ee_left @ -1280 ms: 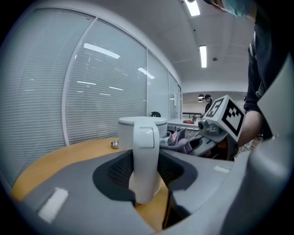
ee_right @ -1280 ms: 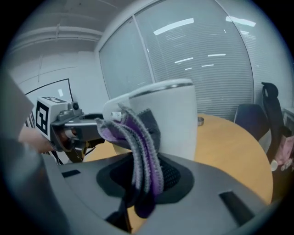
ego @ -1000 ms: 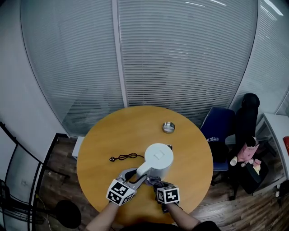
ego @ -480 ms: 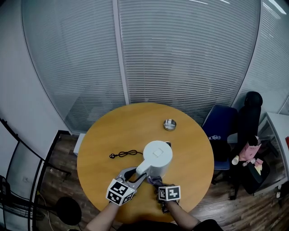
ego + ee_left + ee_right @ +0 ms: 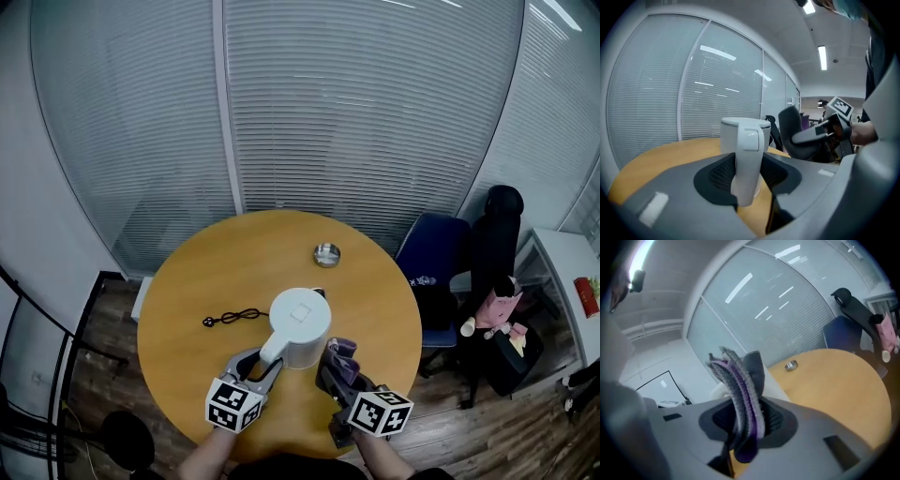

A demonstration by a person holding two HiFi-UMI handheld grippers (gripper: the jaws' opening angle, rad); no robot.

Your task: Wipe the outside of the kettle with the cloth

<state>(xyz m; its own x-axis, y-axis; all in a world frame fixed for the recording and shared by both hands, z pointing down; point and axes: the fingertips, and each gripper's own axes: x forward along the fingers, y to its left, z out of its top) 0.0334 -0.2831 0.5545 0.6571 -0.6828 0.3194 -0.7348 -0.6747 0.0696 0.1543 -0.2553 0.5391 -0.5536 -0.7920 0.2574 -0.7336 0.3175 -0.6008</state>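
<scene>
Kettle (image 5: 300,326): upright on the round table (image 5: 187,272), a little toward 6 o'clock from the table's centre, lid on.
Handle (image 5: 749,159): at the kettle's 7 o'clock, pinched from both sides by the pads of the left gripper (image 5: 262,364). Clamped, though partly spread.
Right gripper (image 5: 337,373): at the kettle's 4 o'clock, closed on a folded grey-and-purple cloth (image 5: 342,353), with the loose end standing up past the tips.
Cloth: just beside the kettle wall. Cannot confirm contact from any view.

Risks, as judged from here:
- Thin hold on the cloth, gripped low on the fold only. Likely to pull out or bunch under drag against the wall, leaving bare jaw plastic on the kettle instead of fabric.
- Sideways push from 4 o'clock, braced at the handle alone. Liable to swivel or tip the kettle toward 10 o'clock if pressed too high or too hard.
- Far wall at 12 o'clock: out of reach without turning the body. Could skid the base over smooth wood if turned by the handle.
- Black cable (image 5: 234,317), near at the kettle's 9 o'clock: could snag under a sliding base.
- Small metal dish (image 5: 326,253), at 1 o'clock and well apart: low concern.
- Floppy top of the cloth: may brush without wiping. Better laid flat to the wall.
</scene>
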